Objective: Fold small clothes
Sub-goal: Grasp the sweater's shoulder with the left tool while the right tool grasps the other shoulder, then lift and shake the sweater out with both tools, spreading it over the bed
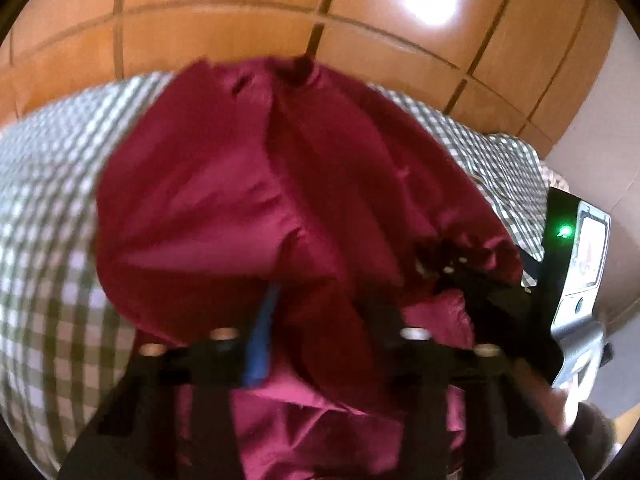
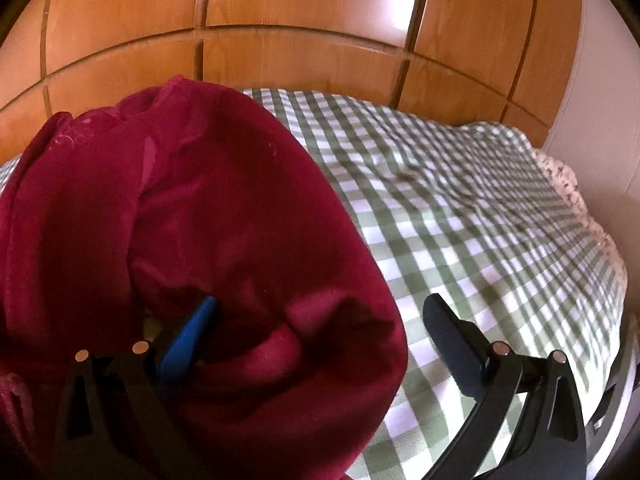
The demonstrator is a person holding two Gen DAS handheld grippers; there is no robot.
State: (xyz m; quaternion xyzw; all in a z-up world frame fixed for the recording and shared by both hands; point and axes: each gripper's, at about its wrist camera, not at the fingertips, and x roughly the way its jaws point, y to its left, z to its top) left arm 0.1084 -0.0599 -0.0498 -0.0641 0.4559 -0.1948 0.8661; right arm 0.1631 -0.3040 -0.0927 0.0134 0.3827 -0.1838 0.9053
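A dark red garment [image 1: 224, 200] lies bunched on the checked bedspread [image 1: 48, 208], and its near part drapes over my left gripper [image 1: 324, 300]. The left jaws stand drawn in with red cloth gathered between them; one blue pad [image 1: 260, 340] shows, the other finger is buried in cloth. My right gripper [image 1: 452, 260] reaches into the garment's right edge. In the right wrist view the right gripper [image 2: 320, 308] is wide open. Its blue-padded finger [image 2: 192, 332] sits under a fold of the garment [image 2: 200, 200], and its other finger [image 2: 448, 328] hangs over bare bedspread [image 2: 480, 220].
Orange-brown wooden wardrobe panels [image 2: 300, 8] rise just behind the bed. A white wall [image 2: 592, 100] and a floral cloth [image 2: 560, 172] border the bed's right end. A blurred hand [image 1: 560, 404] holds the right gripper's body [image 1: 580, 280].
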